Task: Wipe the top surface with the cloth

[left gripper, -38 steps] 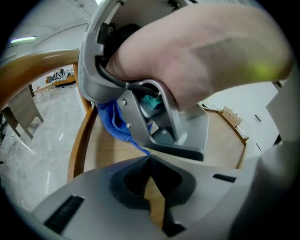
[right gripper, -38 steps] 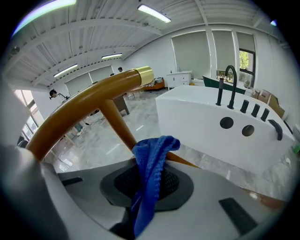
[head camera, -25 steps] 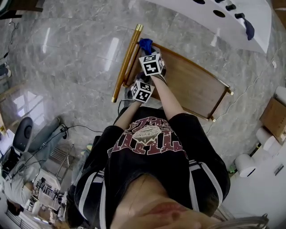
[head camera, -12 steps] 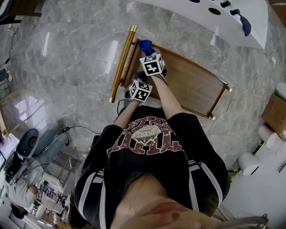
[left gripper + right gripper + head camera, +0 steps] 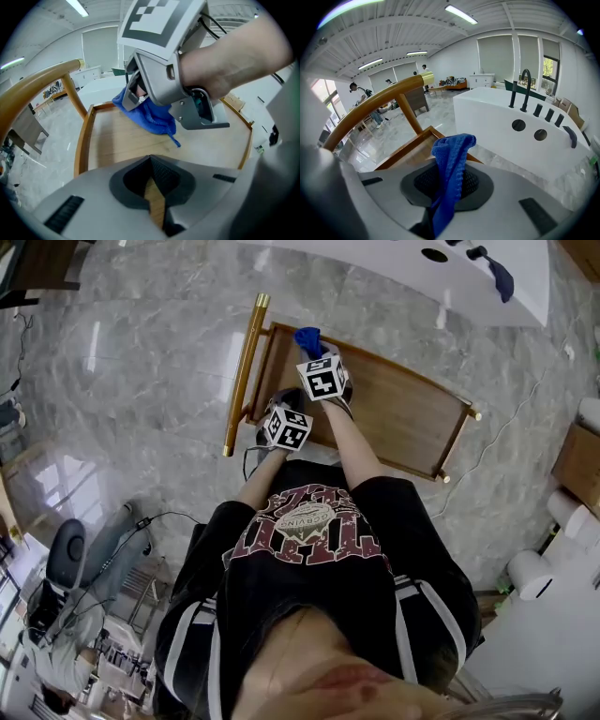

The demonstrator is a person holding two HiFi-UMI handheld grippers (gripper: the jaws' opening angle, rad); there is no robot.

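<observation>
The wooden cart top (image 5: 403, 423) with a raised rim lies below me, its gold handle bar (image 5: 240, 371) at the left end. My right gripper (image 5: 311, 348) is shut on a blue cloth (image 5: 307, 337), which rests at the far left corner of the top. In the right gripper view the cloth (image 5: 451, 159) sticks up from between the jaws. My left gripper (image 5: 279, 407) hovers over the near left part of the top, jaws shut with nothing in them. From the left gripper view, the cloth (image 5: 149, 115) hangs from the right gripper (image 5: 138, 91) onto the wood (image 5: 112, 145).
A white basin unit (image 5: 412, 268) with dark taps stands just beyond the cart. A cable (image 5: 497, 442) runs over the marble floor on the right, near boxes and rolls (image 5: 577, 465). A chair and cables lie at lower left (image 5: 66, 554).
The cart has shifted left in the head view. The right gripper and cloth now sit a little farther from the handle bar. The left gripper stays close beside it.
</observation>
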